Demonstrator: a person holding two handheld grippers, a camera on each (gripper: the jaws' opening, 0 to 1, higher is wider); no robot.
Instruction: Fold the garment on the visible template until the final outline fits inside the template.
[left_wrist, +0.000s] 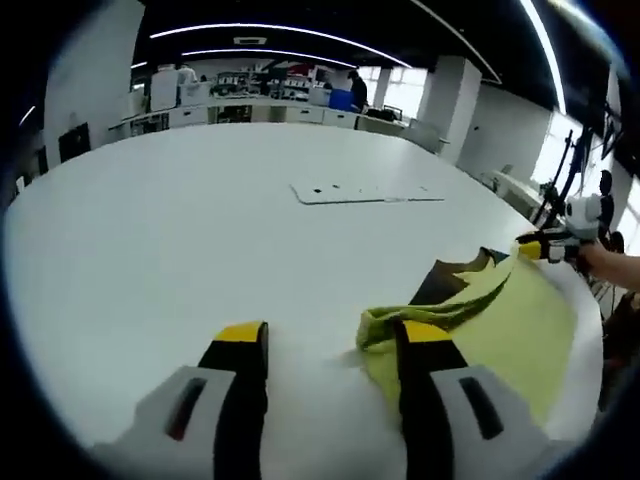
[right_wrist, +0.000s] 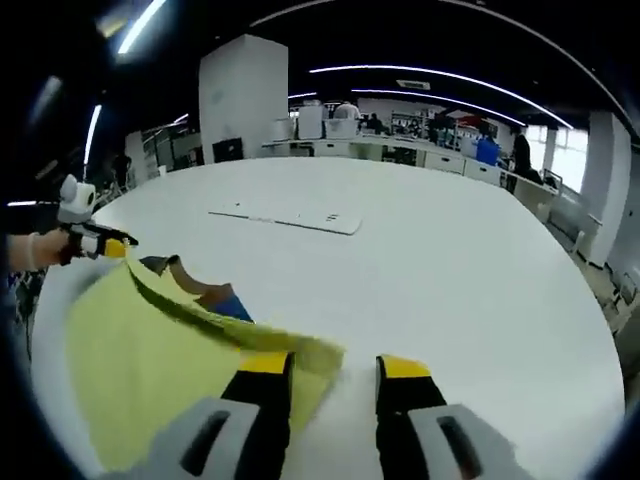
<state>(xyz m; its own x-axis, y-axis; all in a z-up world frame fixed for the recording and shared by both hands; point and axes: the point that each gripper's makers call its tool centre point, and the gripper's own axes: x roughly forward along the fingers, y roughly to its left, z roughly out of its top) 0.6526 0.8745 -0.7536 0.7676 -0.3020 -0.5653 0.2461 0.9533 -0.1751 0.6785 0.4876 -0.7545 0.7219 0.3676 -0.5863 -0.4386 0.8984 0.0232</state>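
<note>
No legible text, label, brand, number or sign appears in either view; the small dark marks on the flat white template ahead of the jaws cannot be read.

The garment lies on the table, near its edge. The template lies flat farther in, well apart from it.
</note>
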